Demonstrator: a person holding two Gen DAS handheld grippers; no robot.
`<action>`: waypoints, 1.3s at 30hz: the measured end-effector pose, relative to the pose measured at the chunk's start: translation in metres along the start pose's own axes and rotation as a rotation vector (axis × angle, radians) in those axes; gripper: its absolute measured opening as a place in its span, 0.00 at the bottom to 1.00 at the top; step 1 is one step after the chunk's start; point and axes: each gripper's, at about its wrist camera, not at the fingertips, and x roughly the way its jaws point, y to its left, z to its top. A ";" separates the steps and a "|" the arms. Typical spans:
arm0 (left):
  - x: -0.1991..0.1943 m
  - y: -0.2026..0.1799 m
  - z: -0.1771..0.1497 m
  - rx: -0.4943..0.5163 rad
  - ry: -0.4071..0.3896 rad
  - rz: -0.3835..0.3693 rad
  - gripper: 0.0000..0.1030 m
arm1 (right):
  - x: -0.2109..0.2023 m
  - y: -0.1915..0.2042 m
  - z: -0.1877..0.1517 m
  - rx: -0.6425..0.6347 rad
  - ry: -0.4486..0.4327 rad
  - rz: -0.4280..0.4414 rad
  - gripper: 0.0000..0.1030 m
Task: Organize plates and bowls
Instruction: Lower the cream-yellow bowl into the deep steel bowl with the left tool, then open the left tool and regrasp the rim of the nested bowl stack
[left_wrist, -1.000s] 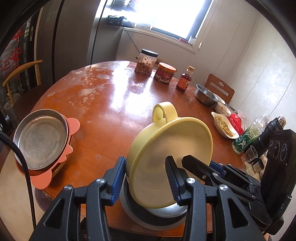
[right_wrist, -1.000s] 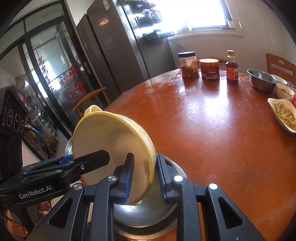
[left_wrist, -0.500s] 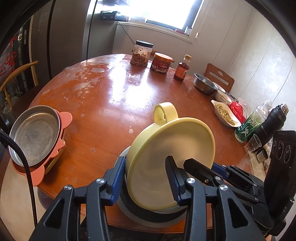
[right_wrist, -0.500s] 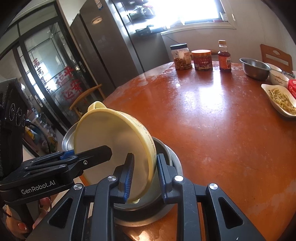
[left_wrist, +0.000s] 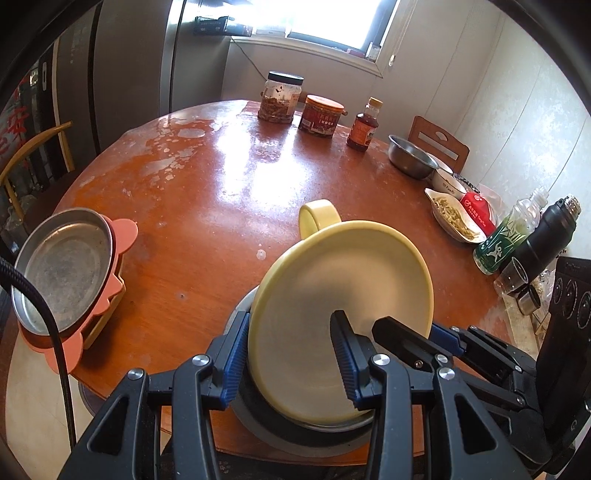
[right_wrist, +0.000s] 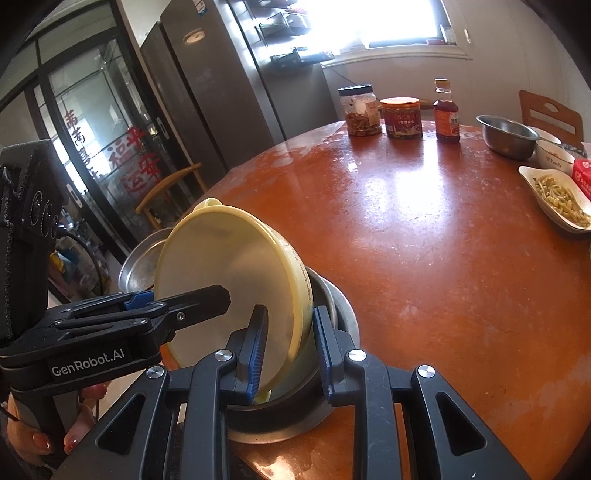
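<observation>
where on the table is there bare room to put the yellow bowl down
The wide middle of the table is bare, bordered by the jars at the far edge and the pink-trayed steel plate at left. The right edge is crowded with the steel bowl, snack dish and bottles.

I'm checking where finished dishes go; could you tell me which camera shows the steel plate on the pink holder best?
The left wrist view: the steel plate shows whole on its pink holder. The right wrist view shows only a sliver behind the yellow bowl.
</observation>
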 end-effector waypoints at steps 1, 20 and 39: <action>0.000 0.000 0.000 0.001 0.001 0.000 0.42 | 0.000 0.000 0.000 0.000 0.001 0.000 0.28; -0.005 -0.003 -0.002 0.047 -0.015 0.000 0.44 | -0.016 -0.004 0.002 0.007 -0.050 -0.042 0.38; -0.035 0.001 -0.003 0.070 -0.096 0.037 0.60 | -0.042 0.000 0.005 0.022 -0.111 -0.056 0.59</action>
